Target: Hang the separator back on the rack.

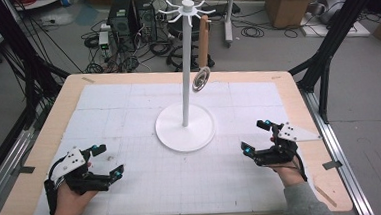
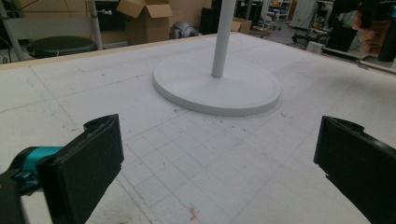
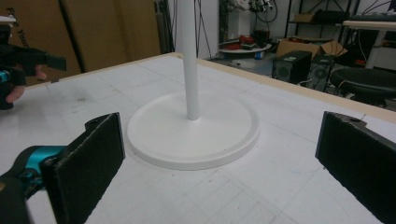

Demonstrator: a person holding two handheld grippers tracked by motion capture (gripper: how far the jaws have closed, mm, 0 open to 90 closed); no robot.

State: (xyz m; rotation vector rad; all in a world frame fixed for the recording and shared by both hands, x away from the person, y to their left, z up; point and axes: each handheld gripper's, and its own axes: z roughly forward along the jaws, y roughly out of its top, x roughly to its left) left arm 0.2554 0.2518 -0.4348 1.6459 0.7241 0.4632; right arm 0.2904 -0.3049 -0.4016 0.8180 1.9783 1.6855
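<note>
The wide wooden table point(image 1: 306, 105) is covered by a white gridded foam mat point(image 1: 129, 116). Near the middle of the mat a tall white stand is placed, with a round flat base point(image 1: 172, 136), a thin upright pole point(image 1: 185, 63) and a ring of short hooks at the top point(image 1: 187, 8). From one hook on the right side a long utensil with a light wooden handle point(image 1: 203, 39) and a round metal head point(image 1: 200, 79) is hung, and the head is seen just beside the pole, above the mat. The left tongs point(image 1: 108, 162) are held low over the near left part of the mat, well apart from the base; the jaws are spread wide and nothing is held between them. The right tongs point(image 1: 254, 136) are held over the near right part, near the base, also spread wide and with nothing gripped. In both gripper views the base is seen between the two black jaws, farther off
</note>
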